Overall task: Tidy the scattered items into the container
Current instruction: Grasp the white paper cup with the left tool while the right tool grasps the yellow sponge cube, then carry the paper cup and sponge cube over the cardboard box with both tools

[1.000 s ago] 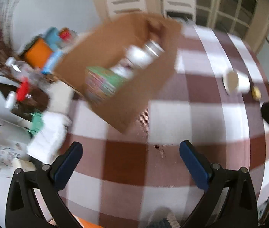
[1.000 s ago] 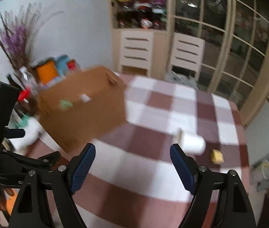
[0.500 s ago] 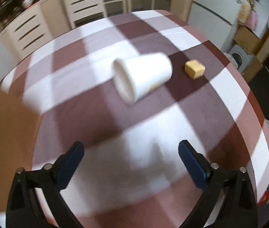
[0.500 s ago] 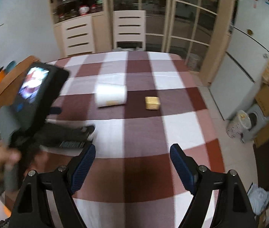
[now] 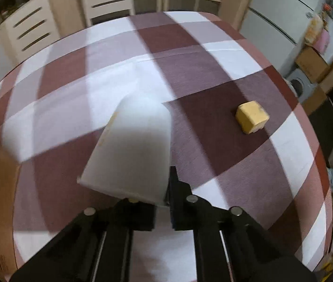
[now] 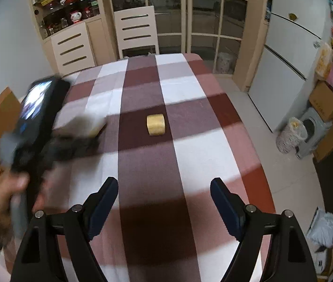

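One cup (image 5: 133, 145) in left claw (image 5: 164, 188)

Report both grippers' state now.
Left gripper: shut on the white cup.
Right gripper: open, empty, short of the yellow block.

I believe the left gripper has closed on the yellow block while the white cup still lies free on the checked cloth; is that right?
Not quite: the left wrist view shows the left gripper closed on the white cup's rim, while the yellow block lies free on the checked cloth.
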Tool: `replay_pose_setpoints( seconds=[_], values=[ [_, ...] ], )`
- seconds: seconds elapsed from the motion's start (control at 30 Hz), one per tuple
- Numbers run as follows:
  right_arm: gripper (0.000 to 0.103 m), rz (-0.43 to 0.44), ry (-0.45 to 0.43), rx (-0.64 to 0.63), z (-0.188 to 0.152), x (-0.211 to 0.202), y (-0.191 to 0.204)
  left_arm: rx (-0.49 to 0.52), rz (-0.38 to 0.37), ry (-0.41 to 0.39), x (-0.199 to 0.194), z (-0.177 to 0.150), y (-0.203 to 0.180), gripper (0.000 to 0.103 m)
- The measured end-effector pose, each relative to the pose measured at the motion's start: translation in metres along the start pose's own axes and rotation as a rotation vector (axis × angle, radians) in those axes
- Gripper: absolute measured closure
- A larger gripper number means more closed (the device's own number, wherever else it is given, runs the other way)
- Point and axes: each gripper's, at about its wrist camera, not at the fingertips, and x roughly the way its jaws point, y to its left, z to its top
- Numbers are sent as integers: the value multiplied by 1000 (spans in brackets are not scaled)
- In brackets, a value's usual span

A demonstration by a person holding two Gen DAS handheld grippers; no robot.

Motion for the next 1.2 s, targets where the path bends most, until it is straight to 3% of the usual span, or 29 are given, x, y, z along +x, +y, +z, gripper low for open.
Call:
replay_pose_setpoints(
  seconds=[0.23, 0.33, 0.37, 0.4, 0.47, 0.57, 0.6, 0.73, 0.9, 1.03, 1.2],
  values=[
    [20, 9, 52, -55, 43, 102, 6, -193, 187, 5, -18, -55, 62, 94],
    [20, 4, 83, -69, 51, 134, 7, -197, 217, 20, -15, -61, 70, 86],
    [21, 5, 84, -80, 51, 139, 8, -196, 218, 26, -13, -59, 71, 75],
    [34, 13, 81, -94, 51, 143, 9, -196, 225, 22, -12, -57, 71, 67],
    [71, 24, 85, -120, 49, 148, 11, -201, 211, 13, -11, -53, 72, 64],
    [71, 65, 104, -119, 45, 142, 13, -221, 145, 4, -13, -51, 72, 92],
    [71, 70, 107, -127, 40, 137, 14, -213, 144, -1, -16, -51, 70, 94],
    [71, 107, 131, -147, 18, 108, 25, -188, 127, 0, -32, -62, 67, 95],
    [71, 165, 157, -218, -13, 58, 58, -195, 181, 15, -68, -97, 78, 95],
    [71, 214, 125, -305, -26, 12, 95, -260, 228, 11, -112, -129, 99, 95],
    [71, 297, 56, -388, -18, -37, 147, -388, 281, 10, -168, -159, 142, 95]
  ],
)
